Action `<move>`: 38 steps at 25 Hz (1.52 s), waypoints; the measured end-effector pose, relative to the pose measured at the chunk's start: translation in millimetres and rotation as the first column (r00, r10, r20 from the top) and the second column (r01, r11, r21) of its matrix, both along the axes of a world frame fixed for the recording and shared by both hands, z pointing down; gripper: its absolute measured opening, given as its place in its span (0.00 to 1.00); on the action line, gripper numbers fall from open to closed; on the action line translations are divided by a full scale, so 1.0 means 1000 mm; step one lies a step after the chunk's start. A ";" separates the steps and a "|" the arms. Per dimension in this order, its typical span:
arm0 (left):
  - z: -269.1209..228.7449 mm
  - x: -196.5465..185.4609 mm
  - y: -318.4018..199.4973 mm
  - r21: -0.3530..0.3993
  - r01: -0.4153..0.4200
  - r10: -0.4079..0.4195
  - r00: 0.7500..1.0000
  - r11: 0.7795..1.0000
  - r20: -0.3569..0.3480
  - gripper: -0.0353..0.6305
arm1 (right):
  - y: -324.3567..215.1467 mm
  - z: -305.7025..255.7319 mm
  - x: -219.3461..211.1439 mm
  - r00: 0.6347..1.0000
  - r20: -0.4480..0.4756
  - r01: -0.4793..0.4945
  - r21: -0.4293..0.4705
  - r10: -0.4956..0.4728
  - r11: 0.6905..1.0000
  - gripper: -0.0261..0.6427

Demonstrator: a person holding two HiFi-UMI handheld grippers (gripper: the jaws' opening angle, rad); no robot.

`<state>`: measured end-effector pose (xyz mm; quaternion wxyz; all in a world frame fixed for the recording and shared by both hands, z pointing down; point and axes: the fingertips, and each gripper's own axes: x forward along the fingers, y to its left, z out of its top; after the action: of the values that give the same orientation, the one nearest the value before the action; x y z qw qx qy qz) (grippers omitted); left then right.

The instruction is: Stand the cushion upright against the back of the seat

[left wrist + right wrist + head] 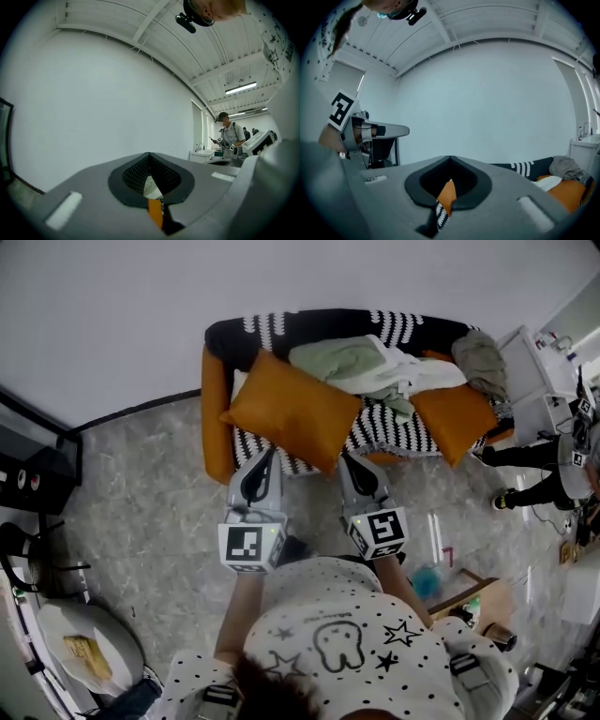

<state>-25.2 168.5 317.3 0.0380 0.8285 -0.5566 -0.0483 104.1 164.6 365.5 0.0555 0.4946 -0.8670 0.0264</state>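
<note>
The left gripper (263, 463) and right gripper (351, 467) were each clamped shut on the near edge of the orange cushion (292, 409), which sat tilted over the sofa's (217, 418) left end (clothes (375, 367) lay beside it).

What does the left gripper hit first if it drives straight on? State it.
The left gripper is shut on the orange cushion; going on, it would likely press that toward the sofa back.

Plain orange square fabric cushion (292, 420); blk/wht zigzag-striped sofa throw (380, 432) w/ orange sofa arm (214, 413); pale green crumpled cloth (339, 359); grey marbled floor tiles (141, 512).
</note>
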 end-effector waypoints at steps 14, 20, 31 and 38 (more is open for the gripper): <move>0.012 -0.028 -0.036 -0.019 -0.003 0.004 1.000 1.000 0.016 0.05 | -0.040 0.006 -0.029 1.000 0.012 0.002 0.003 -0.002 1.000 0.03; 0.018 -0.025 -0.046 -0.035 0.010 -0.010 1.000 0.999 0.003 0.05 | -0.050 0.011 -0.019 1.000 0.004 -0.005 -0.009 0.005 1.000 0.03; 0.017 -0.001 -0.096 -0.052 0.050 -0.051 0.999 0.997 -0.019 0.05 | -0.105 0.013 0.002 0.998 -0.005 0.058 -0.030 -0.058 0.998 0.03; 0.016 0.002 -0.130 -0.056 0.089 -0.090 0.995 0.994 -0.030 0.05 | -0.148 0.019 0.006 0.997 -0.001 0.081 -0.048 -0.082 0.996 0.03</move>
<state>-23.6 38.7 332.9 0.0675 0.8005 -0.5935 -0.0483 110.0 16.5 384.1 0.0697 0.4574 -0.8854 0.0443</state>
